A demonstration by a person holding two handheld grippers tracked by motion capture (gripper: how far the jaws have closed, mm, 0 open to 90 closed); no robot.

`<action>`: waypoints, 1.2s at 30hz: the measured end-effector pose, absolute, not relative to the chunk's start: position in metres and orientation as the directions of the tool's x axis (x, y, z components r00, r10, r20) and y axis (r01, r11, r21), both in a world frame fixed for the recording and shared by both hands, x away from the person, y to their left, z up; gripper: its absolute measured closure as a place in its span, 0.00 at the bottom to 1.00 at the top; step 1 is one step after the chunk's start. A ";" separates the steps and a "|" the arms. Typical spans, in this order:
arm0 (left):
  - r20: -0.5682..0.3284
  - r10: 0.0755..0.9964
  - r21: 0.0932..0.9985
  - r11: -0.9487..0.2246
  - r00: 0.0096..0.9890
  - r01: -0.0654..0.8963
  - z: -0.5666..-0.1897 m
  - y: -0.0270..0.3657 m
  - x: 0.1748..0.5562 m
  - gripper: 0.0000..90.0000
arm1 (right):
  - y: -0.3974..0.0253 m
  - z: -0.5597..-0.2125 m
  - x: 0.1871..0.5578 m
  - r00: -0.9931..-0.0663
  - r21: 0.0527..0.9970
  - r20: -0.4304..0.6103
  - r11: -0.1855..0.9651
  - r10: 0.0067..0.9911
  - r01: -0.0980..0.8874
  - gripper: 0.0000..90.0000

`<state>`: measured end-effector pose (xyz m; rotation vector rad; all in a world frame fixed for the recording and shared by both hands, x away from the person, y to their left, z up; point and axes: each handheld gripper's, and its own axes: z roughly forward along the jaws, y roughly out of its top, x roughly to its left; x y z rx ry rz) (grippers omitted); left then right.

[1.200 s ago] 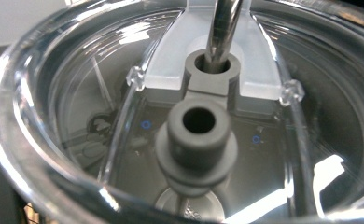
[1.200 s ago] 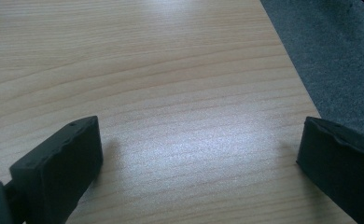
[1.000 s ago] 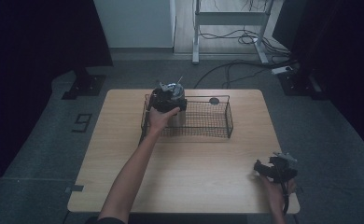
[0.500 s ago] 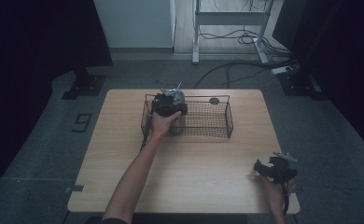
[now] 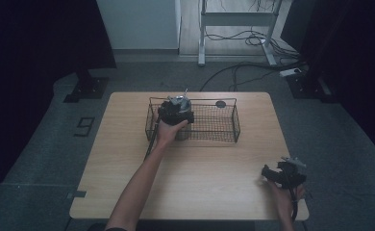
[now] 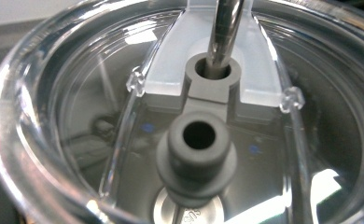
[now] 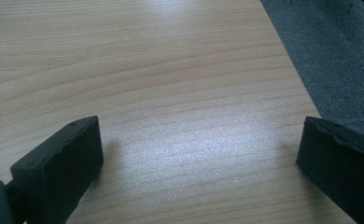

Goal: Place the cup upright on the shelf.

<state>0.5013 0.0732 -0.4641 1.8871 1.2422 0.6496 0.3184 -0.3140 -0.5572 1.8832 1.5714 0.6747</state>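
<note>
The left gripper [image 5: 177, 111] is held over the wire basket [image 5: 224, 126] at 12 o'clock, above a clear lid [image 6: 124, 112]; its jaw state cannot be told. The right gripper [image 5: 272, 173] is rested at 4 o'clock on the table [image 5: 209, 168], jaws spread apart.

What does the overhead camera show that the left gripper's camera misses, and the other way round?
High view: the whole table, the wire basket, the left hand-held gripper over the basket's left end, and the right hand-held gripper near the table's right front corner. Left gripper view: a close look at a clear lid with a grey stopper. Shared: a thin metal rod.
</note>
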 end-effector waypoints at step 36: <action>-0.047 0.872 0.895 -0.181 0.488 0.409 -0.409 0.111 0.444 0.00 | -0.314 -0.557 0.318 0.175 0.716 0.010 -0.129 0.985 0.686 0.00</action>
